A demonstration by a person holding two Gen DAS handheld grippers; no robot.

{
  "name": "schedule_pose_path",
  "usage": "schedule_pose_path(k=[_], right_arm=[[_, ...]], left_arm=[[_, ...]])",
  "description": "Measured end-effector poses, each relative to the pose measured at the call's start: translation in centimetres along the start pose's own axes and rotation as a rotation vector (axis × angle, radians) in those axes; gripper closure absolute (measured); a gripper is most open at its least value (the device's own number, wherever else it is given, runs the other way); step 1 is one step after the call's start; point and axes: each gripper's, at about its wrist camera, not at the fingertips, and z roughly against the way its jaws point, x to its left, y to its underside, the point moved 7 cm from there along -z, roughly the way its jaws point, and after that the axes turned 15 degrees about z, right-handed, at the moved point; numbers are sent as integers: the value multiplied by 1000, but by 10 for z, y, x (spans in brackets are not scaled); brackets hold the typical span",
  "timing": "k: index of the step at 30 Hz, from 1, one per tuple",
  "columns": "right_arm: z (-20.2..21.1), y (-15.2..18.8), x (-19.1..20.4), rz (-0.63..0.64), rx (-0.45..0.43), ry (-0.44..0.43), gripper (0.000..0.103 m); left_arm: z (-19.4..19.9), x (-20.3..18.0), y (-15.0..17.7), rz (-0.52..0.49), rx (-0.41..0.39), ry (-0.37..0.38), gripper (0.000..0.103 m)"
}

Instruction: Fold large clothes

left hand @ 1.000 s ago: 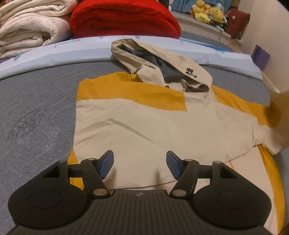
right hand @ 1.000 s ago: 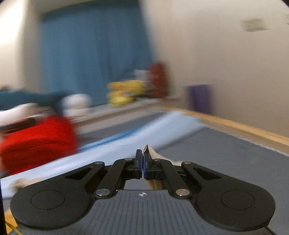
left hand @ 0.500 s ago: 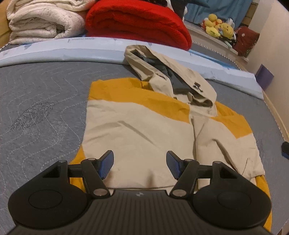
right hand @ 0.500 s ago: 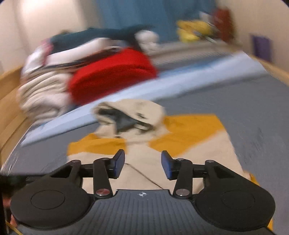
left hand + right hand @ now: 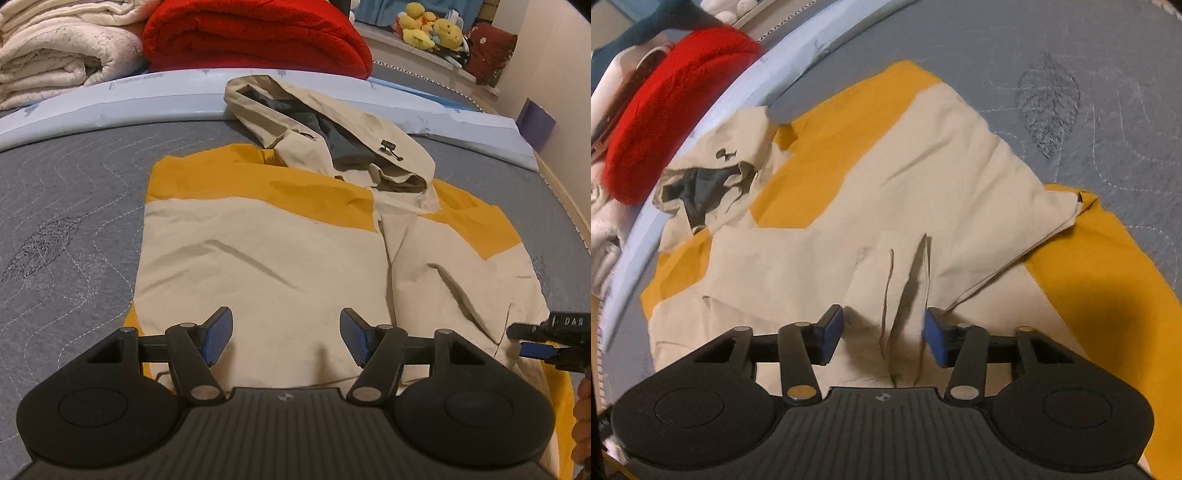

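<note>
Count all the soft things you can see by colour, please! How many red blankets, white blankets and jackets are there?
Red blanket: 1
White blanket: 1
Beige and yellow hooded jacket: 1
Total: 3
The plush toys at the back are too small to count.

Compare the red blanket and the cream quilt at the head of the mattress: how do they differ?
The red blanket is bright red and fuzzy; the cream quilt is off-white and looks smoother, with faint speckling. The red blanket sits directly behind the jacket's hood; the cream quilt lies to its left. Both are folded into thick rolls beyond the pale blue edge.
</note>
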Motion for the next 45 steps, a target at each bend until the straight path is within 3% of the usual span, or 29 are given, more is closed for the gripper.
schedule_pose_path(k=[1, 4, 6, 8, 9, 11, 12, 13, 15, 16, 17, 19, 21, 23, 26, 29, 30, 31, 32, 34, 36, 38, 40, 41, 42, 43, 45], right_arm=[[2, -1, 4, 15, -16, 8, 101], [20, -9, 21, 46, -99, 66, 103], [41, -17, 48, 116, -198, 52, 103], [67, -26, 87, 178, -358, -142, 103], [80, -29, 110, 215, -428, -307, 103], [101, -28, 150, 313, -446, -615, 100], [107, -25, 159, 339, -443, -680, 88], [111, -24, 161, 359, -465, -662, 74], [111, -28, 148, 367, -536, -486, 63], [102, -34, 136, 349, -521, -404, 63], [89, -40, 122, 321, -486, -324, 62], [63, -48, 82, 250, -398, -132, 46], [28, -47, 44, 211, -233, 25, 41], [3, -40, 16, 160, -119, 64, 41], [-18, -31, -5, 8, -26, -22, 42], [-20, -25, 5, 45, 4, -30, 45], [-20, -25, 12, 79, 12, -26, 60], [-19, -26, 21, 102, 2, -19, 90], [-17, -29, 28, 113, -19, -22, 97], [-6, -39, 42, 120, -88, -51, 99], [16, -46, 69, 152, -203, -182, 100], [45, -49, 108, 162, -315, -496, 100], [65, -45, 144, 211, -309, -749, 94], [71, -42, 151, 230, -306, -783, 87], [72, -40, 154, 240, -314, -750, 70], [69, -39, 152, 242, -319, -681, 65], [56, -37, 144, 214, -290, -600, 65]], left_arm=[[-1, 0, -1, 3, -4, -2, 33], [-1, 6, -7, 13, -20, -19, 33], [1, 15, -13, 32, -40, -35, 33], [4, 25, -21, 56, -56, -44, 33], [5, 32, -25, 75, -67, -50, 33], [8, 44, -34, 118, -80, -54, 33], [9, 50, -38, 138, -84, -54, 33], [11, 56, -42, 160, -89, -54, 33], [12, 64, -47, 197, -92, -50, 34], [12, 66, -48, 205, -87, -46, 34], [11, 65, -47, 226, -70, -39, 33], [10, 61, -44, 212, -52, -27, 33], [8, 52, -39, 186, -37, -18, 33], [6, 43, -32, 165, -26, -9, 33], [3, 35, -27, 155, -15, -3, 33], [2, 33, -26, 159, -12, -2, 33], [2, 34, -26, 158, -13, -3, 33], [2, 34, -27, 158, -14, -3, 33], [2, 35, -27, 157, -15, -1, 33], [4, 36, -29, 160, -18, 5, 33], [7, 37, -31, 166, -25, 19, 33], [10, 37, -34, 176, -33, 36, 33], [12, 39, -36, 203, -31, 64, 33], [12, 40, -37, 221, -26, 78, 33], [11, 42, -38, 246, -16, 93, 33], [10, 45, -39, 276, -3, 110, 33], [7, 53, -39, 364, 33, 151, 33]])
